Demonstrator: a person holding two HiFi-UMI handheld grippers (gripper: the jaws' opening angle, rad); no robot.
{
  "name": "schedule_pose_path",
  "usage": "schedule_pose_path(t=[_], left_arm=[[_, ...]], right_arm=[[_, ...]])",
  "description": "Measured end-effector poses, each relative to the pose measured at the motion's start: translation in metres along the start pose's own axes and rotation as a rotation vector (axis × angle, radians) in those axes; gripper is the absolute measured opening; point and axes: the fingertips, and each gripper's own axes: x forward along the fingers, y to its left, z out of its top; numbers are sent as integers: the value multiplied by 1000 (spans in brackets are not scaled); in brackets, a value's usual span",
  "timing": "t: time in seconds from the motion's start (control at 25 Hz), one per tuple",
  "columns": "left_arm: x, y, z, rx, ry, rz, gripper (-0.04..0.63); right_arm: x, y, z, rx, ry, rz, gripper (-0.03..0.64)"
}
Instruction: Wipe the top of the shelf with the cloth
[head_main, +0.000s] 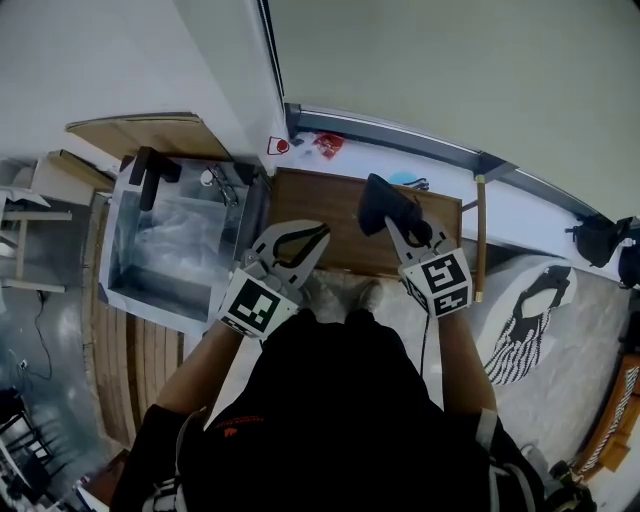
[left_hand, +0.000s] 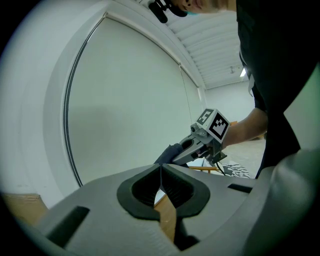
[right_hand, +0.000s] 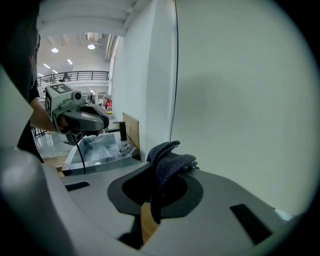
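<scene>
A brown wooden shelf top (head_main: 335, 215) lies below me against the window wall. My right gripper (head_main: 388, 218) is shut on a dark grey cloth (head_main: 382, 203) and holds it over the right half of the shelf top. In the right gripper view the cloth (right_hand: 170, 161) bunches up between the jaws, standing out beyond my right gripper (right_hand: 156, 186). My left gripper (head_main: 322, 233) hovers over the left part of the shelf, its jaws together with nothing between them. The left gripper view shows my left gripper (left_hand: 160, 172) shut and the cloth (left_hand: 169, 152) off to the right.
A steel tub (head_main: 128, 262) with clear plastic in it stands left of the shelf, a black fitting (head_main: 150, 176) on its far rim. A wooden post (head_main: 480, 235) rises at the shelf's right end. A patterned rug (head_main: 530, 320) lies further right. The wall is close behind.
</scene>
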Motion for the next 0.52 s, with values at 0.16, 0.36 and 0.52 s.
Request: schedule_pose_path(t=[0.16,0.36,0.52], left_arm=[[8,1,3,3,2,4,26],[13,4,7,12,-2,14,26],[17,5,8,13,-1,27,26]], right_arm=[[1,-6,0,1,-4,9,28],[3,-9,2,9,-8,27,28],[4,-15,7,-4,-22,35,28]])
